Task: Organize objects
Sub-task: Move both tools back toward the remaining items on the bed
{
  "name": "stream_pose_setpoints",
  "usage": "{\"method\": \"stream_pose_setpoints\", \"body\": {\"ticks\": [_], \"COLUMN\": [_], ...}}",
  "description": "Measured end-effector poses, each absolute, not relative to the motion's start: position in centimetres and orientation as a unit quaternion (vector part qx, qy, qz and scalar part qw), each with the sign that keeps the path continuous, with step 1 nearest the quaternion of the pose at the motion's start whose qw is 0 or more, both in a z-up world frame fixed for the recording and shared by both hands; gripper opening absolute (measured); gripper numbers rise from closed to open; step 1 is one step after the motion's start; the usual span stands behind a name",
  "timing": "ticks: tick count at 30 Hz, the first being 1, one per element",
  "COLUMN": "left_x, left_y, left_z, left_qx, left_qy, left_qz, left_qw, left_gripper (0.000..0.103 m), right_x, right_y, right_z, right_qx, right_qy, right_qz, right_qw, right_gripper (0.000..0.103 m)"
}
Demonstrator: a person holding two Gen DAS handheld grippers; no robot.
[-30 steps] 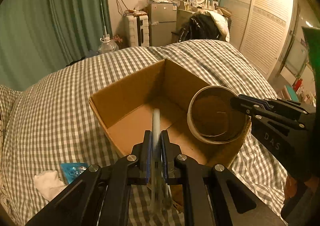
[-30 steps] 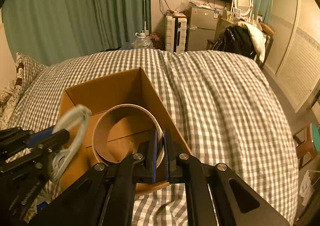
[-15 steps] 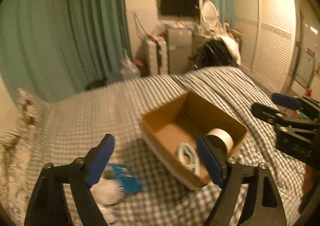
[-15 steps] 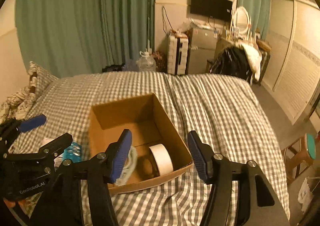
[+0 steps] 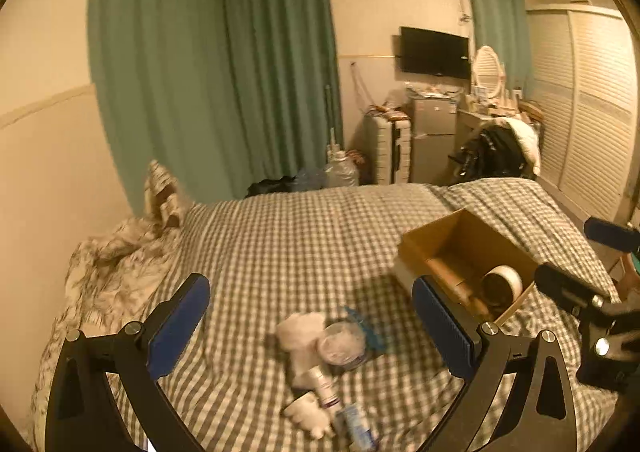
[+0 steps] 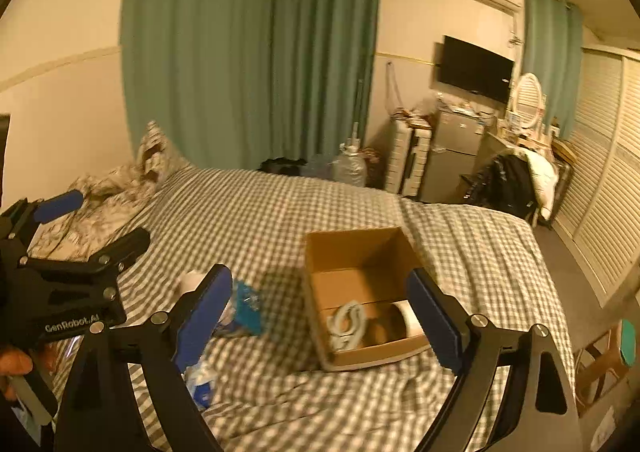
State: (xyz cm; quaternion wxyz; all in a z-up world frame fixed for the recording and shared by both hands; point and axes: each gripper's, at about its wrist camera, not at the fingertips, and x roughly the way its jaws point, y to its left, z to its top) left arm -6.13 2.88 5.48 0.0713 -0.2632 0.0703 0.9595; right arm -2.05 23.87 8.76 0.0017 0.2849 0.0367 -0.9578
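Left wrist view: left hand-held gripper (image 5: pixel 310 326) hangs released above the bed's leftover clutter (image 5: pixel 326 356), ready to pick next; right hand-held gripper (image 6: pixel 320 316) is equally empty. Since a second ago, tape roll (image 5: pixel 502 284) and white clip (image 6: pixel 347 322) were dropped into the cardboard box (image 6: pixel 352 248).

Box (image 6: pixel 360 252) top open w/ room inside; clutter pile (image 5: pixel 324 348) left of it

Left gripper (image 5: pixel 310 328) and right gripper (image 6: pixel 320 312) hover side by side, blue-padded jaws spread wide, both empty.
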Motion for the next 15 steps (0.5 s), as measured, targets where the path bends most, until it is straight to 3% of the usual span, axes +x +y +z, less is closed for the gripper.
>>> {"method": "stream_pose_setpoints", "body": {"ticks": [15], "left_x": [-7.8], "left_y": [-3.7], "left_z": [-10.3], "left_qx": [-0.406], "left_qy": [0.047], "left_qz": [0.913], "left_qw": [-0.004], "left_gripper": [0.103], "right_x": [-7.3], "right_y": [18.5], "right_z": [-7.4], "right_qx": [0.439], "right_qy": [0.03], "right_qz": [-0.895], "right_qw": [0.066], "right_gripper": [0.089]}}
